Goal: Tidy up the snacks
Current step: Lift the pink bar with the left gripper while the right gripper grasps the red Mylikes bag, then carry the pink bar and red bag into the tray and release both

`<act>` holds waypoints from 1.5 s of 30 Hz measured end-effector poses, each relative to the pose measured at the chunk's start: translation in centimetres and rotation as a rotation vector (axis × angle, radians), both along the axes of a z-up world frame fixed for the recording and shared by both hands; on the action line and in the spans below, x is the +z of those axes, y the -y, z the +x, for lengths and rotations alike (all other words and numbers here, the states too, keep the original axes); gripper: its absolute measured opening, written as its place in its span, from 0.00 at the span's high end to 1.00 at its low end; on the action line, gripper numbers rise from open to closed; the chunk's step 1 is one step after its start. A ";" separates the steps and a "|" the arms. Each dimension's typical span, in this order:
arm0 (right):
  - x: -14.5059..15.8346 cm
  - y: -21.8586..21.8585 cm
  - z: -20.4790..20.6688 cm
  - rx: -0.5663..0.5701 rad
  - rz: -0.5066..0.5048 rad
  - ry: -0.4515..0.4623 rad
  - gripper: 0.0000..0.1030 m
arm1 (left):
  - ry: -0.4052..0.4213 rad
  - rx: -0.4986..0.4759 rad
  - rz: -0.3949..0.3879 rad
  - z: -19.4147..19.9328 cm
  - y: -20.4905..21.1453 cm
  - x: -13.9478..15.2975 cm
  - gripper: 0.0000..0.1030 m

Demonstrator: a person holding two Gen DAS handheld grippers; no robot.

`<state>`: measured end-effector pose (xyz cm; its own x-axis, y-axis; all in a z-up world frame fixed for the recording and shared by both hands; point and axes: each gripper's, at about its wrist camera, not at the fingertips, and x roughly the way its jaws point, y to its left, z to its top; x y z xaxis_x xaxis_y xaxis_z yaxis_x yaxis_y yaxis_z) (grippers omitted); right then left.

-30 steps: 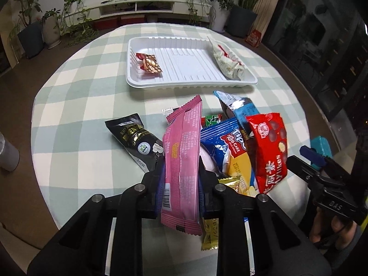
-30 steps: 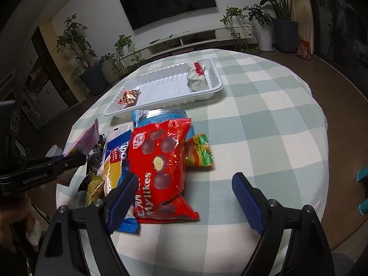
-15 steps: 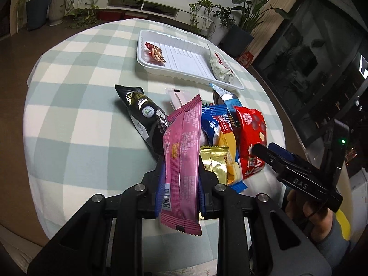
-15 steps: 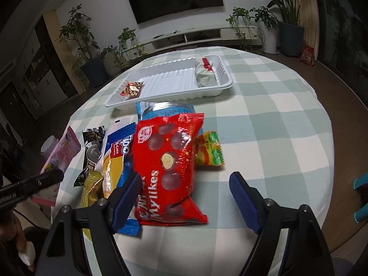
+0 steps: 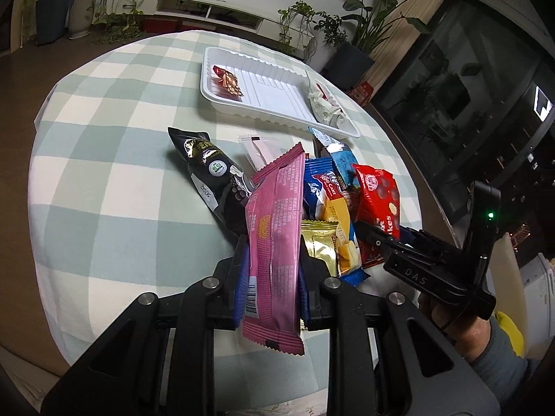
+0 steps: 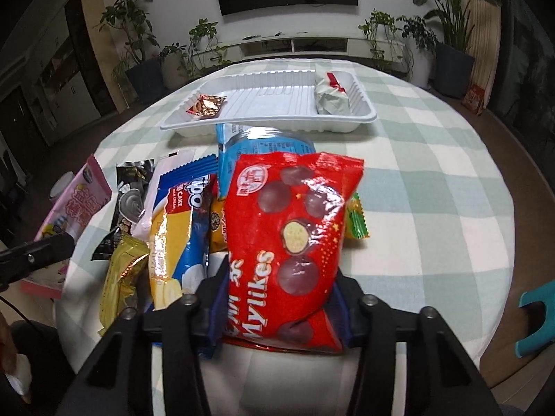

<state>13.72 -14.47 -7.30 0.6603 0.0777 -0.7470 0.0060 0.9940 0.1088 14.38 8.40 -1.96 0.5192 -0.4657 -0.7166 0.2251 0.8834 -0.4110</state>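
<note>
My left gripper [image 5: 270, 270] is shut on a pink snack packet [image 5: 274, 235] and holds it above the near table edge; the packet also shows in the right wrist view [image 6: 74, 204]. My right gripper [image 6: 277, 287] is shut on the red Mylikes bag [image 6: 291, 228], which still lies in the snack pile. A white tray [image 6: 263, 104] at the back holds a small red-gold packet [image 6: 206, 105] on its left and a white wrapped snack [image 6: 331, 98] on its right.
The pile holds a blue-yellow Tipo pack [image 6: 177, 228], a gold packet [image 6: 121, 274], a black packet [image 5: 211, 173], a light blue bag [image 6: 256, 142] and a green-yellow packet [image 6: 357, 222]. The round checked table [image 6: 433, 180] has its edge close in front.
My right gripper moved in and shut on the red Mylikes bag. My left gripper kept hold of the pink packet and shifted left and back from the pile.
</note>
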 end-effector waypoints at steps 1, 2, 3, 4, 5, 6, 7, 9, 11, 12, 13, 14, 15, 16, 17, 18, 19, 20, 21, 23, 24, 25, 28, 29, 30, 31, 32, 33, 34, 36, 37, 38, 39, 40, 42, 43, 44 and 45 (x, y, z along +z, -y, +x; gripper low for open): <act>0.1 0.3 -0.1 -0.006 0.017 0.000 0.56 | 0.001 0.001 -0.002 0.0 0.0 0.0 0.80; 0.1 0.5 -0.2 -0.008 0.029 0.000 0.57 | 0.002 0.002 -0.004 -0.1 -0.1 0.0 0.80; 0.2 0.7 -0.3 -0.009 0.046 0.002 0.58 | 0.003 0.003 -0.007 -0.1 -0.1 0.1 0.80; 0.3 0.9 -0.4 -0.010 0.058 0.006 0.59 | 0.004 0.004 -0.008 -0.1 -0.1 0.1 0.80; 0.5 1.0 -0.6 -0.011 0.066 0.013 0.60 | 0.004 0.005 -0.009 -0.1 -0.2 0.0 0.80; 0.7 1.1 -0.8 -0.011 0.071 0.022 0.61 | 0.004 0.005 -0.009 -0.2 -0.2 0.0 0.80; 0.8 1.1 -0.9 -0.010 0.074 0.028 0.62 | 0.005 0.006 -0.009 -0.2 -0.2 0.1 0.80; 0.9 1.1 -1.1 -0.006 0.079 0.036 0.63 | 0.007 0.007 -0.009 -0.3 -0.2 0.1 0.80; 1.2 1.2 -1.3 -0.006 0.097 0.045 0.66 | 0.009 0.008 -0.012 -0.3 -0.2 0.1 0.80; 1.4 1.4 -1.4 -0.008 0.111 0.052 0.68 | 0.010 0.009 -0.014 -0.3 -0.2 0.1 0.80; 1.5 1.6 -1.5 -0.014 0.122 0.059 0.68 | 0.009 0.009 -0.017 -0.3 -0.3 0.1 0.80; 1.7 1.9 -1.6 -0.019 0.133 0.064 0.68 | 0.008 0.010 -0.018 -0.3 -0.3 0.1 0.80; 1.8 2.2 -1.7 -0.025 0.147 0.066 0.68 | 0.009 0.010 -0.019 -0.3 -0.3 0.1 0.80; 1.9 2.5 -1.7 -0.032 0.169 0.069 0.69 | 0.009 0.009 -0.021 -0.3 -0.3 0.1 0.80; 1.9 2.8 -1.7 -0.037 0.185 0.072 0.69 | 0.010 0.008 -0.023 -0.4 -0.4 0.2 0.80; 2.1 3.2 -1.8 -0.044 0.212 0.079 0.69 | 0.010 0.009 -0.025 -0.4 -0.4 0.2 0.80; 2.2 3.5 -1.9 -0.048 0.234 0.085 0.69 | 0.010 0.010 -0.026 -0.4 -0.4 0.2 0.80; 2.3 3.8 -1.9 -0.054 0.253 0.092 0.69 | 0.010 0.011 -0.027 -0.5 -0.5 0.2 0.80; 2.4 4.2 -2.0 -0.064 0.271 0.100 0.69 | 0.009 0.012 -0.028 -0.5 -0.5 0.2 0.80; 2.5 4.8 -2.1 -0.083 0.301 0.109 0.69 | 0.010 0.012 -0.029 -0.5 -0.5 0.2 0.80; 2.5 5.1 -2.1 -0.094 0.316 0.112 0.69 | 0.010 0.012 -0.029 -0.5 -0.5 0.2 0.80; 2.5 5.4 -2.1 -0.104 0.332 0.113 0.69 | 0.011 0.011 -0.030 -0.5 -0.5 0.2 0.80; 2.7 6.1 -2.4 -0.138 0.369 0.128 0.69 | 0.011 0.014 -0.038 -0.5 -0.6 0.2 0.80; 2.7 6.5 -2.5 -0.151 0.382 0.133 0.69 | 0.009 0.015 -0.044 -0.5 -0.6 0.2 0.80; 2.7 6.8 -2.6 -0.164 0.394 0.136 0.69 | 0.008 0.018 -0.050 -0.4 -0.8 0.2 0.80; 2.8 7.2 -2.7 -0.181 0.411 0.140 0.69 | 0.005 0.021 -0.061 -0.3 -0.9 0.2 0.80; 2.7 7.8 -2.7 -0.200 0.436 0.141 0.69 | 0.002 0.023 -0.073 -0.3 -1.1 0.2 0.80; 2.7 8.4 -2.7 -0.219 0.465 0.141 0.69 | -0.001 0.026 -0.091 -0.2 -1.4 0.3 0.80; 2.8 9.0 -2.8 -0.233 0.487 0.141 0.69 | -0.007 0.029 -0.118 0.0 -1.8 0.3 0.79; 3.1 10.3 -2.7 -0.266 0.519 0.146 0.69 | -0.008 0.035 -0.152 0.4 -2.6 0.6 0.80; 3.4 10.9 -2.6 -0.278 0.520 0.155 0.69 | 0.003 0.042 -0.136 0.8 -2.8 1.1 0.80; 4.0 11.4 -2.6 -0.289 0.512 0.171 0.69 | 0.012 0.048 -0.128 1.2 -3.1 1.6 0.80; 4.7 12.0 -2.6 -0.302 0.498 0.193 0.69 | 0.025 0.051 -0.128 1.9 -3.4 2.4 0.80; 5.3 12.4 -2.6 -0.311 0.487 0.211 0.69 | 0.037 0.049 -0.126 2.5 -3.5 3.0 0.80; 6.9 13.6 -1.9 -0.329 0.476 0.251 0.69 | 0.068 0.039 -0.110 3.9 -3.4 4.8 0.80; 7.6 14.0 -1.5 -0.334 0.471 0.268 0.69 | 0.086 0.030 -0.095 4.9 -3.1 5.8 0.80; 8.6 14.5 -0.8 -0.338 0.463 0.290 0.69 | 0.099 0.023 -0.080 6.0 -2.7 6.6 0.79; 9.4 14.8 -0.1 -0.336 0.458 0.306 0.69 | 0.104 0.019 -0.073 6.9 -2.4 7.1 0.79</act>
<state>13.60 -29.24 2.14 0.8822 0.0953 -0.4611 0.2107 0.7958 0.5677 21.29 10.83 5.15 0.5983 -0.5043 -0.6227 0.2537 0.8564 -0.4497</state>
